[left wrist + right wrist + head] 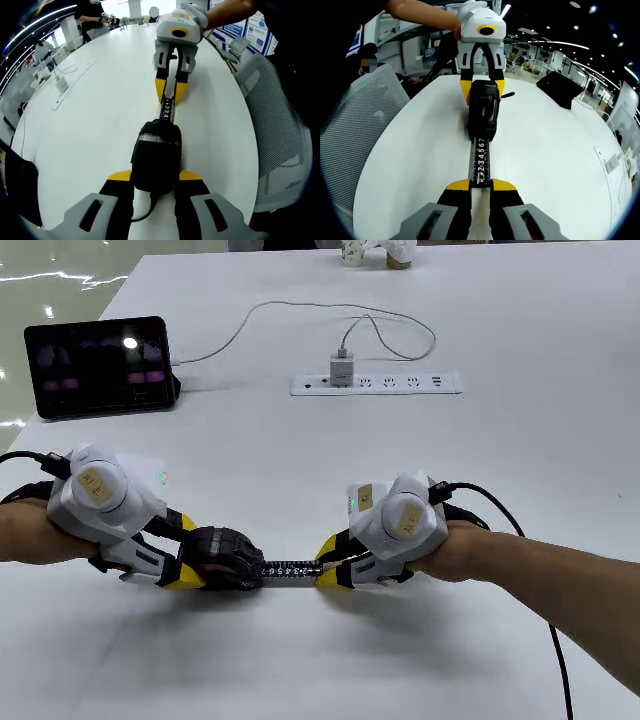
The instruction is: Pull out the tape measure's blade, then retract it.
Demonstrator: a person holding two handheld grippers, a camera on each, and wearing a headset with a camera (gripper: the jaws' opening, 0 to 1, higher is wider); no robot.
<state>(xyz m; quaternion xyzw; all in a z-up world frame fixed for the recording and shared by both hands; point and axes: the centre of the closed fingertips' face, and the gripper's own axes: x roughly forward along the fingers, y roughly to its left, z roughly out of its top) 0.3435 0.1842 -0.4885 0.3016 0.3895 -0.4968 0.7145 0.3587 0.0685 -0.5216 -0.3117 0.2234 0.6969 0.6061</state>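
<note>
One tape measure [222,558] lies on the white desk [500,460], near its front edge, between the two grippers. Its case is black, chunky and rounded, with a glossy upper face [156,155]. A short stretch of blade [292,568] runs straight out of it, just above the desk. The blade is black with white numerals, and 2 to 7 can be read in the right gripper view [480,162].

The left gripper [190,552] has its yellow-tipped jaws set wide around the case, one pressed to each side [155,176]. The right gripper [328,565] has its jaws drawn narrow and pinches the blade near its free end [481,186]. The two grippers face each other along the line of the blade, and each shows head-on in the other's view [170,95] [482,92].

Farther back on the desk there is one dark tablet [100,365] propped up at the left. There is also one white power strip [375,384] with one charger [342,370] plugged into it. A white cable [300,308] loops across from the charger toward the tablet. Some cups [375,252] stand at the far edge, too cropped to count.

The desk top is plain, matte and long. A grey mesh chair [280,140] stands beside it. Around it is an open office with rows of ceiling lights, other desks and a shiny floor.
</note>
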